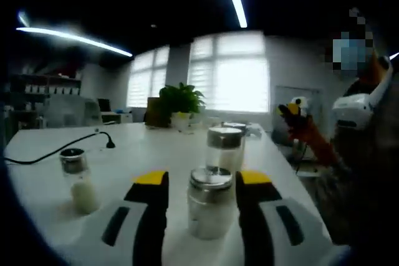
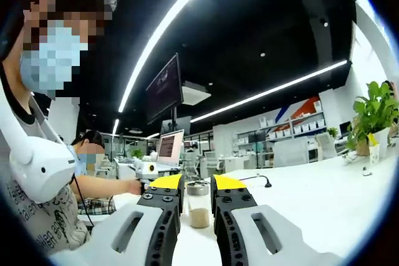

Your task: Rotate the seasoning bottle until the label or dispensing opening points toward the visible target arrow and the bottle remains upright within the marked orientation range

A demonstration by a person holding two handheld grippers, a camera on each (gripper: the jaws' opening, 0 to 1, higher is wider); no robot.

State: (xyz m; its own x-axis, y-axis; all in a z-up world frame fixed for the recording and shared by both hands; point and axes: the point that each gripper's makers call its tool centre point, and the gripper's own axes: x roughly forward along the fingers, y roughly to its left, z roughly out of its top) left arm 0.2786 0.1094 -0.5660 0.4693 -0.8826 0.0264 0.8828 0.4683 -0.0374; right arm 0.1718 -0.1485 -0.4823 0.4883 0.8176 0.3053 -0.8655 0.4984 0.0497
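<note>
Standing between the open left gripper (image 1: 202,185) jaws, the seasoning bottle (image 1: 209,201) has a taller jar (image 1: 224,147) just behind, another shaker (image 1: 77,179) left; right gripper (image 2: 197,185) spread, white table (image 1: 137,147) open leftward

Potted plant (image 1: 180,101) at table's (image 1: 143,147) far edge; black cable (image 1: 59,149) across it.

The right gripper (image 2: 196,182) points across the white table (image 2: 324,204), its yellow-tipped jaws standing close together — a silver-capped seasoning bottle (image 2: 198,205) shows upright in the narrow gap, seemingly beyond the tips rather than clamped. A potted plant (image 2: 374,119) stands far right.
</note>
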